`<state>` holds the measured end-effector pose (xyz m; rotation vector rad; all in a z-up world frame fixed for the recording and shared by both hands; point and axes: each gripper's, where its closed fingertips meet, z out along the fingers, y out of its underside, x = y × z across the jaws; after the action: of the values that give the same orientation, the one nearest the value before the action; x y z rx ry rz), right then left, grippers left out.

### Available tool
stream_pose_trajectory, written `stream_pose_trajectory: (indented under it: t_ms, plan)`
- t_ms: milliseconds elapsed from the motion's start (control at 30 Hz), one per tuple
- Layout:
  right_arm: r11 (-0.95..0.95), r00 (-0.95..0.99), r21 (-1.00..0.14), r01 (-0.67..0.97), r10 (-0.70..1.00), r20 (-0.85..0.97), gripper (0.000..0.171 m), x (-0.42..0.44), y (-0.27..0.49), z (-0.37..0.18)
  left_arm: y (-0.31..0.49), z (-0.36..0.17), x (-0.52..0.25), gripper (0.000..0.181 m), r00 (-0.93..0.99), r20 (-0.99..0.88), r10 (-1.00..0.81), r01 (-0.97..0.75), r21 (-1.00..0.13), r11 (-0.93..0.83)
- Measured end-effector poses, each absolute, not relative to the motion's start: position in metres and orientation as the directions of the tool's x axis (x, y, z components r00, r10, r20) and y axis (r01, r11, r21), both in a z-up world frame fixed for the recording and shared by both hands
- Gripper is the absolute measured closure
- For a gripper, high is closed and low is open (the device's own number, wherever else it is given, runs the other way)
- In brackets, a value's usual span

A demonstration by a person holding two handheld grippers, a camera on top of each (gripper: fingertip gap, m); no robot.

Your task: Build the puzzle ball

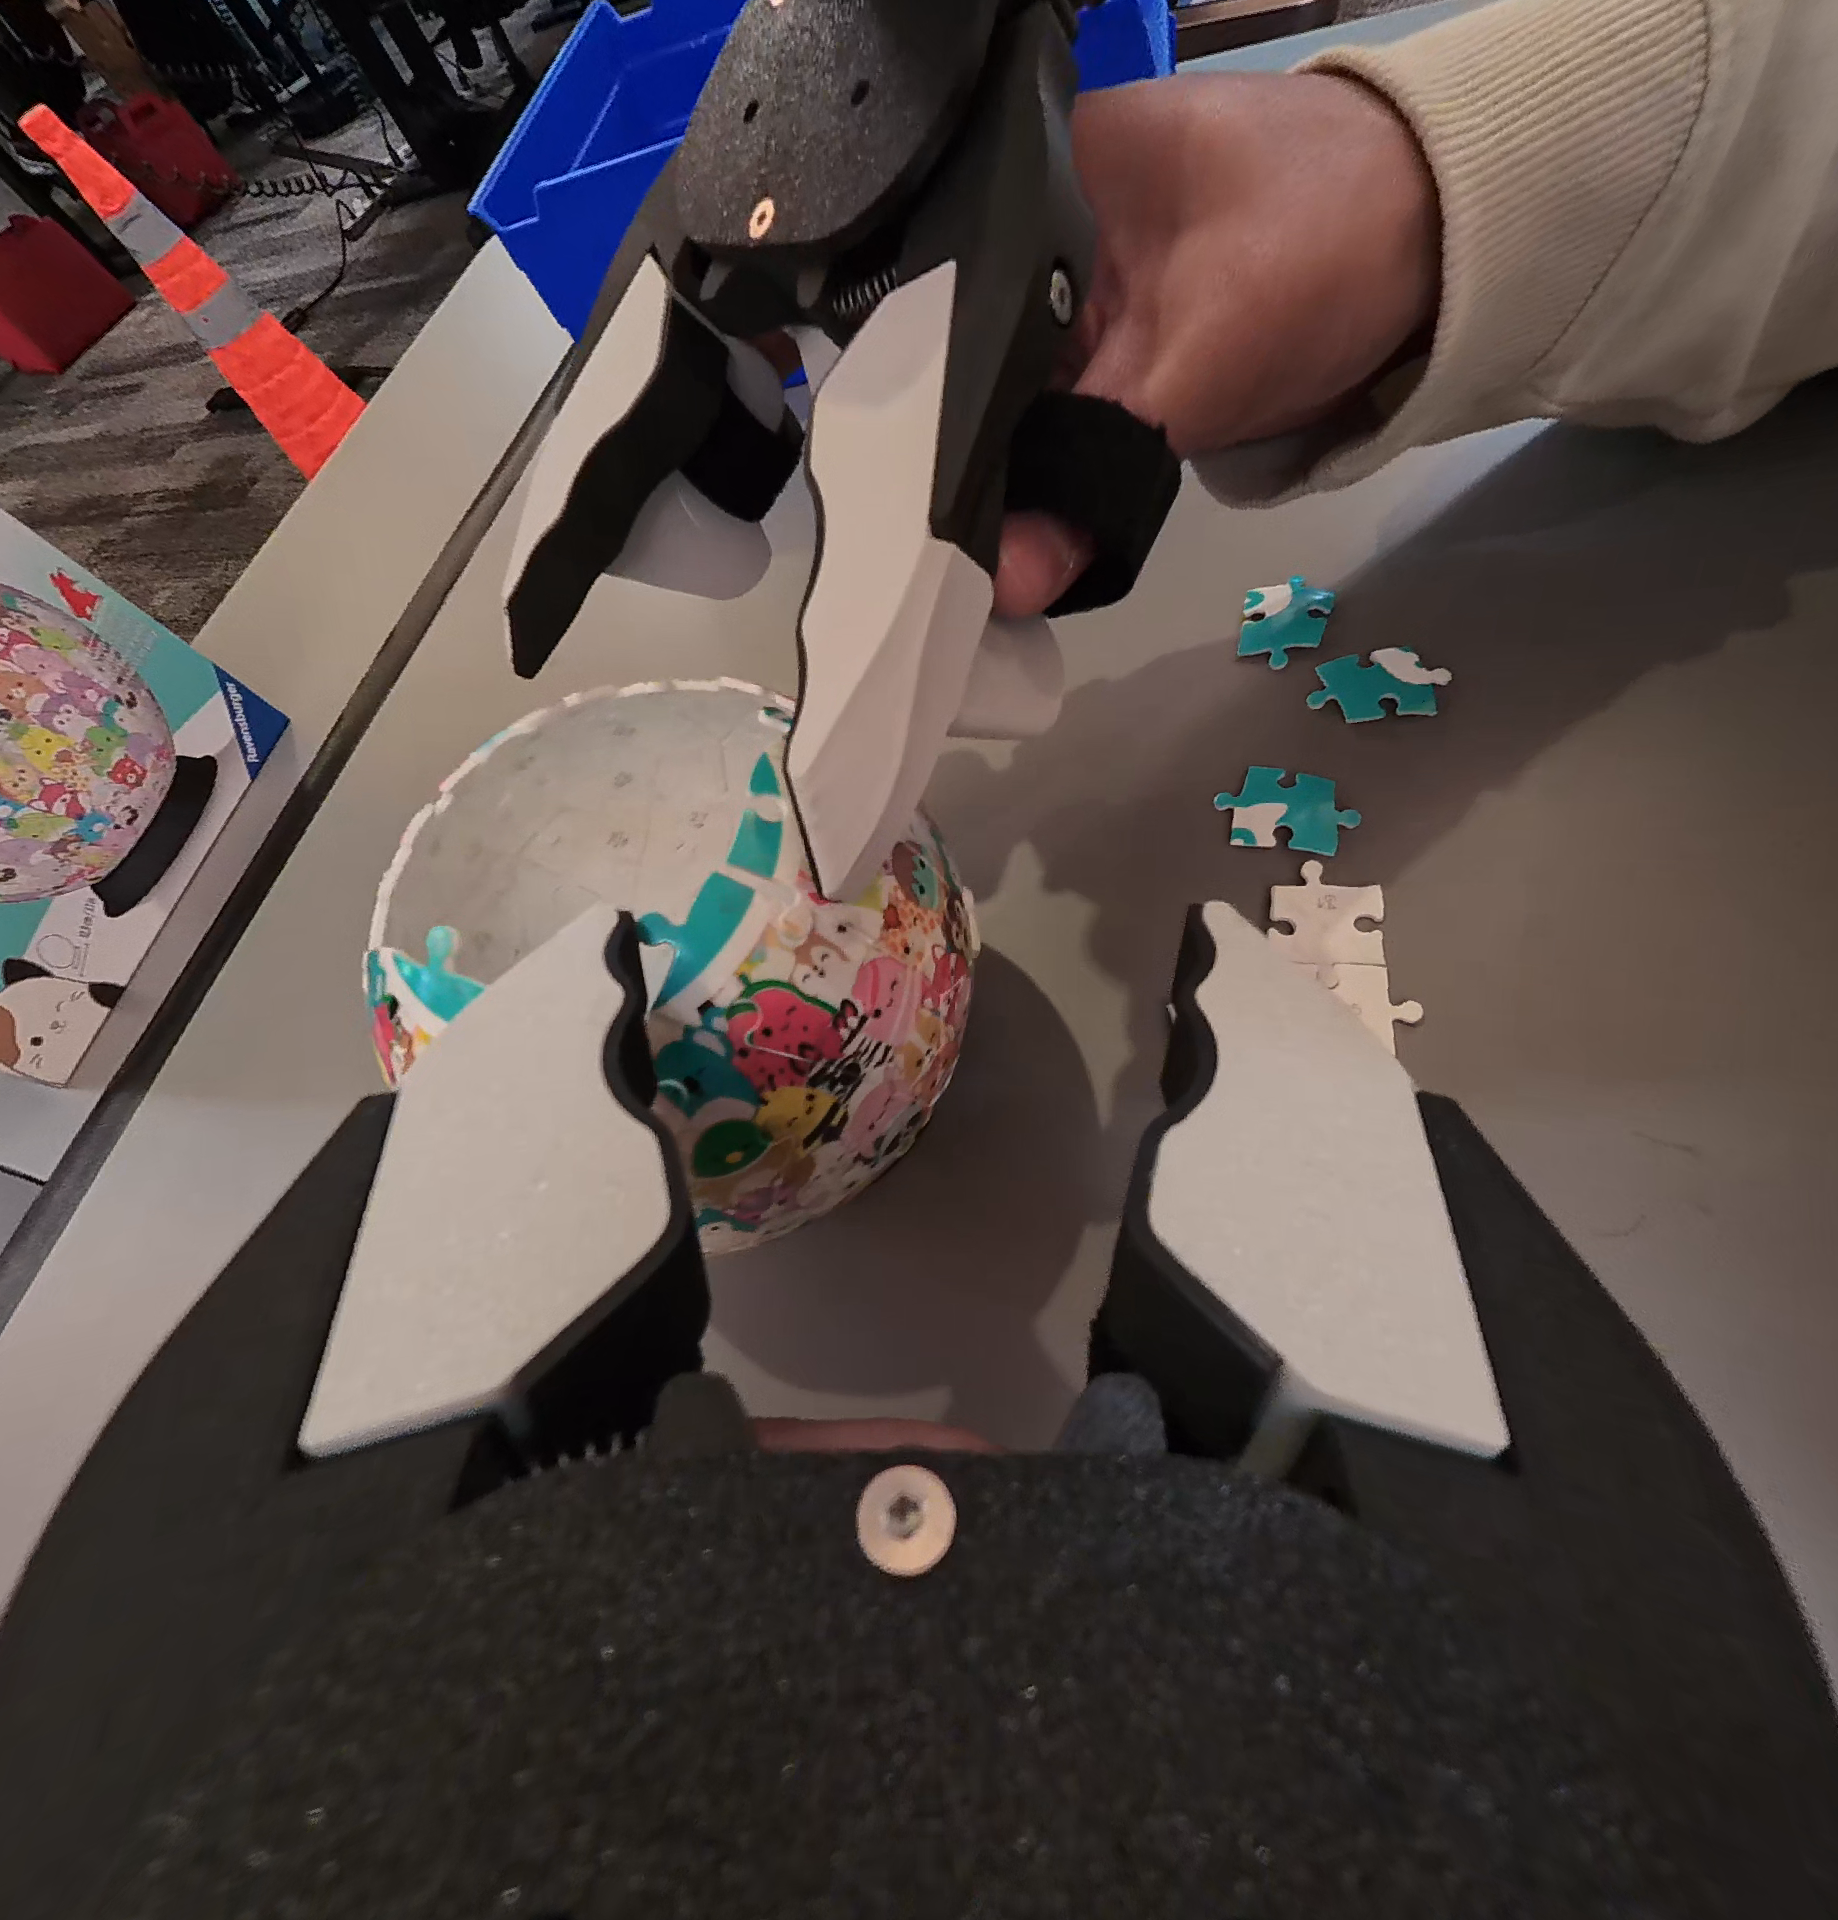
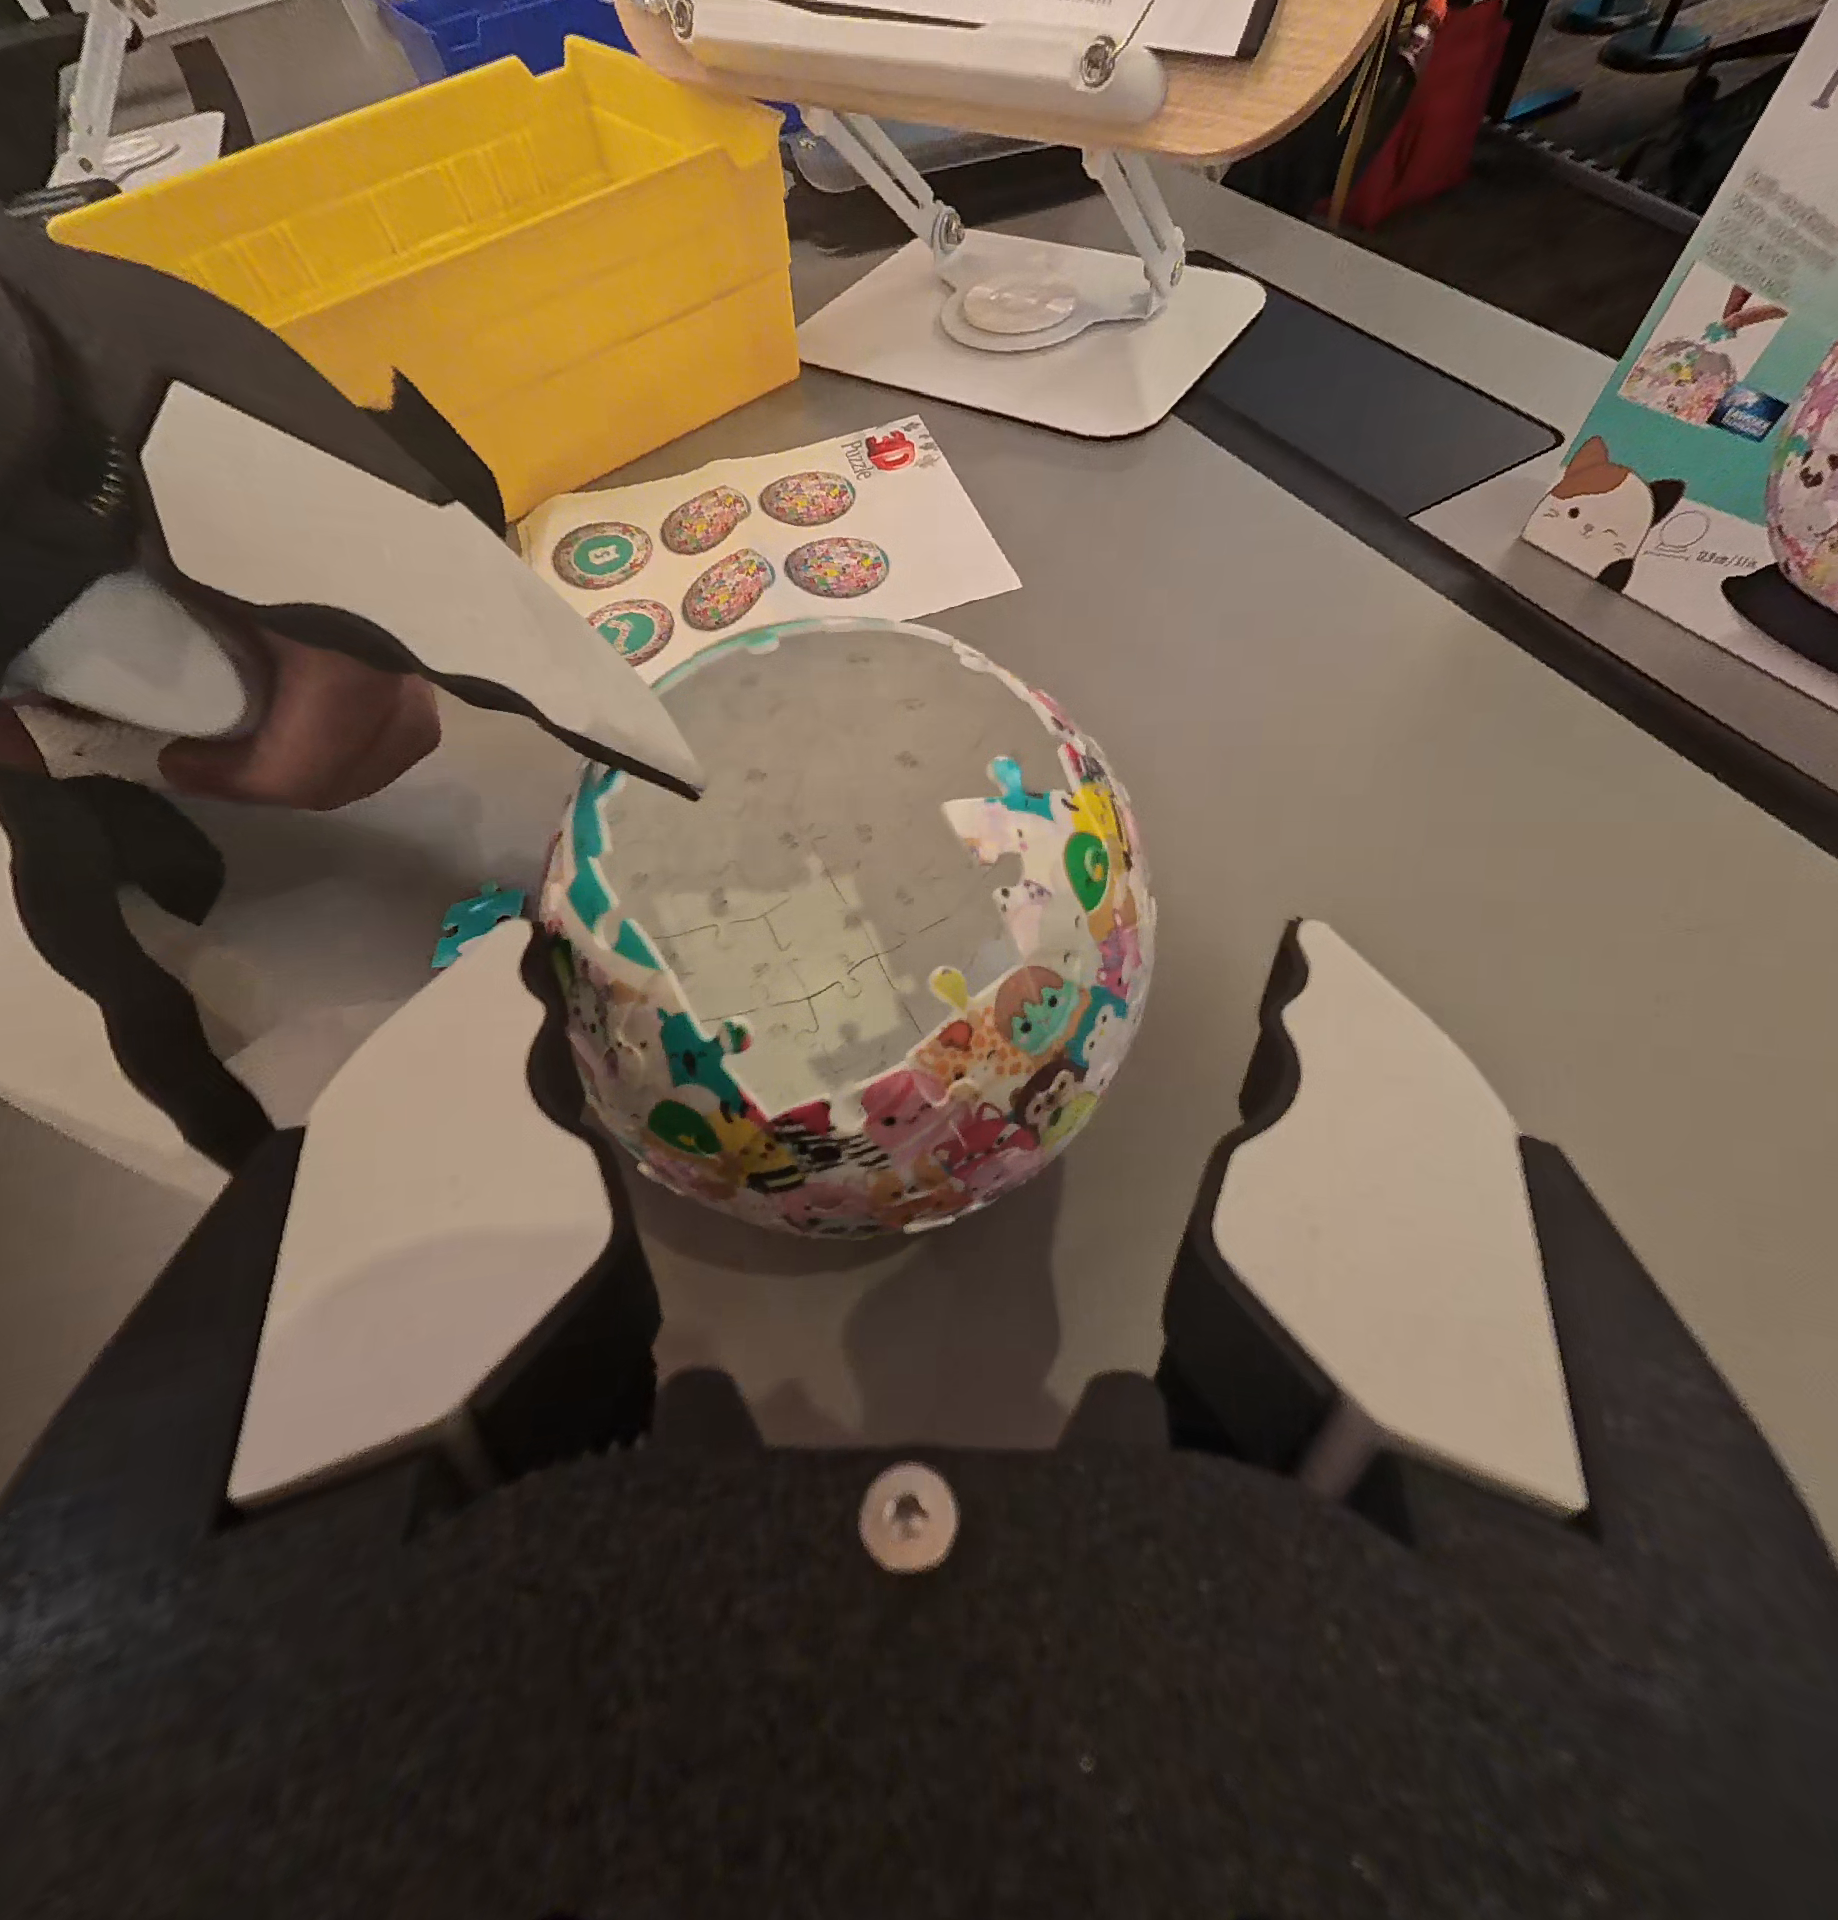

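Puzzle ball (image 2: 853, 935), only partly built, sits on the grey counter (image 2: 1414, 831) with its open side up, so I can see the pale backs of the pieces inside and the bright cartoon print round the outside. A jagged rim runs round the opening, with teal pieces along one edge.

My left tool (image 1: 904, 956) has its fingers apart with nothing between them; the ball lies just beyond its left fingertip. In the right wrist view that same tool reaches in from the left side, one finger tip poking over the rim into the hollow.

My right tool (image 2: 910, 961) is also spread wide and holds nothing, with the ball sitting between and just past its fingertips. From the left wrist view it comes down from above, one finger tip meeting the ball's rim by the teal strip, my hand (image 1: 1237, 270) in a cream sleeve gripping it.

Loose pieces lie on the counter to the right of the ball: three teal pieces (image 1: 1377, 686) and some white, face-down pieces (image 1: 1330, 925) nearer my left tool. An instruction sheet (image 2: 780, 530) lies behind the ball, a yellow bin (image 2: 499, 270) beyond it, and the puzzle box (image 2: 1725, 468) stands off to the right.
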<state>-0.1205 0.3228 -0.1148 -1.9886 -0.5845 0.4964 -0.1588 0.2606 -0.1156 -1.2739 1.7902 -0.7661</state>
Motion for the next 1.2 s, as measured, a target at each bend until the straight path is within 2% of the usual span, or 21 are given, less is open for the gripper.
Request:
stream_pose_trajectory:
  t_ms: [233, 400, 533, 700, 900, 1200]
  plan:
    - [-0.426, 0.797, -0.887, 0.177, 0.590, -0.124, 0.047, -0.124, 0.324, -0.115, 0.262, -0.115, -0.158, 0.089, -0.180, -0.259, -0.949, -0.463, -0.829, 0.314]
    - [-0.464, 0.809, -0.875, 0.138, 0.562, -0.171, 0.038, -0.123, 0.329, -0.123, 0.262, -0.116, -0.157, 0.089, -0.181, -0.263, -0.948, -0.458, -0.830, 0.318]
    - [-0.460, 0.792, -0.880, 0.116, 0.578, -0.198, 0.041, -0.124, 0.325, -0.119, 0.265, -0.116, -0.159, 0.090, -0.171, -0.274, -0.946, -0.456, -0.829, 0.323]
    - [-0.503, 0.756, -0.864, 0.014, 0.571, -0.320, 0.042, -0.117, 0.323, -0.120, 0.286, -0.095, -0.174, 0.082, -0.068, -0.232, -0.970, -0.360, -0.901, 0.240]
    - [-0.541, 0.747, -0.841, 0.003, 0.561, -0.358, 0.037, -0.119, 0.324, -0.134, 0.302, -0.119, -0.182, 0.073, -0.052, -0.049, -0.997, -0.374, -0.925, 0.066]
    - [-0.588, 0.735, -0.808, -0.041, 0.530, -0.423, 0.035, -0.126, 0.327, -0.140, 0.300, -0.131, -0.172, 0.056, -0.037, -0.063, -0.997, -0.406, -0.911, 0.073]
